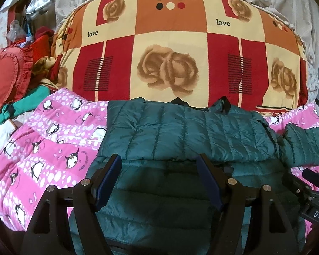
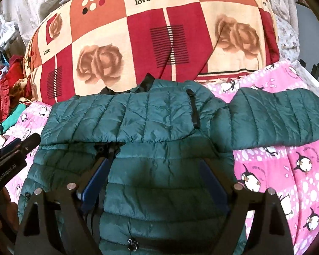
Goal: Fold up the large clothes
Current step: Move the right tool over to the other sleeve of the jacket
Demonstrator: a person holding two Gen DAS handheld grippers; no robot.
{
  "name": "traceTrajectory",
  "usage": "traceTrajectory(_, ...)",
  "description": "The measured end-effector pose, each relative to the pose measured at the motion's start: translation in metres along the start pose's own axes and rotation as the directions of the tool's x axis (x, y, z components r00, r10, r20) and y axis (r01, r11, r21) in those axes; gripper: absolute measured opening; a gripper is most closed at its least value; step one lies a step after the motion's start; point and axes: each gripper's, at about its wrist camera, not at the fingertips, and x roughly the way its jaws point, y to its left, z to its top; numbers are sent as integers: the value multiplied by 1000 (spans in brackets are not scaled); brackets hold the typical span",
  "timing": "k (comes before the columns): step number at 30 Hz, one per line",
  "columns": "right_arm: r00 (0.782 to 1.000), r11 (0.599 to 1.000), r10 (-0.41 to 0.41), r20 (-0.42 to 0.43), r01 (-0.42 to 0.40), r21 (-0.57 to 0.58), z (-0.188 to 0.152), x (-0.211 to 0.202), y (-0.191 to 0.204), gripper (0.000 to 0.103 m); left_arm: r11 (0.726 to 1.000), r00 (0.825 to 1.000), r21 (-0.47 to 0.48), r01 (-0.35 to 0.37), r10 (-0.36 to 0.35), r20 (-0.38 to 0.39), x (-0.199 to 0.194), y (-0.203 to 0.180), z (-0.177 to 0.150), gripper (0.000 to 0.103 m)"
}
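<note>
Over on the left of the jacket [image 1: 180,127] sits the red frilled cushion [image 1: 6,78], with teal clothes [image 1: 25,104] bunched just beside it, all on the pink penguin blanket [image 1: 53,148] covering the bed. Now the left claw [image 1: 158,159], jaws spread wide and released, gripping nothing, hovers over the near half of the jacket with its blue pads [image 1: 108,178] either side of the quilting. The green puffer jacket itself lies flat on the blanket, one layer lapped over the near part, collar toward the big rose-print quilt [image 1: 170,48] behind it. Further right, the right claw [image 2: 154,166] also hangs slack and wide over the jacket, close by the black zipper [image 2: 108,150]. Rightmost, one sleeve [image 2: 278,114] stretches out across the pink blanket, away from the jacket body
</note>
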Motion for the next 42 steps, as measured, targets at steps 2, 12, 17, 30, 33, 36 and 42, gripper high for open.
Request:
traceTrajectory(2,1000,1000,-2,5,2,-1,-1,-2,1,90,1000,1000,8,-4,4,1,-1,-2,-1,50)
traceTrajectory(12,1000,1000,-20,12,20,7,-4,-9,-2,91,1000,1000,-18,9,-9,4,-8,-4,-5,50)
traceTrajectory(17,999,999,-42,16,42,7,-5,-12,-6,91,999,1000,-36,25,-25,2,-8,-6,-7,50)
traceTrajectory(30,996,996,-87,13,86,21,-5,-10,-35,91,998,998,-10,65,-65,-21,0,-36,-6,50)
traceTrajectory(33,994,994,-108,15,107,30,-3,-10,-48,91,997,997,6,71,-71,-28,5,-47,-5,50)
traceTrajectory(36,992,991,-124,15,123,43,-1,-9,-61,91,997,996,15,78,-78,-35,10,-57,-3,50)
traceTrajectory(42,988,985,-156,15,155,74,5,-7,-89,91,996,995,25,87,-86,-53,21,-74,1,50)
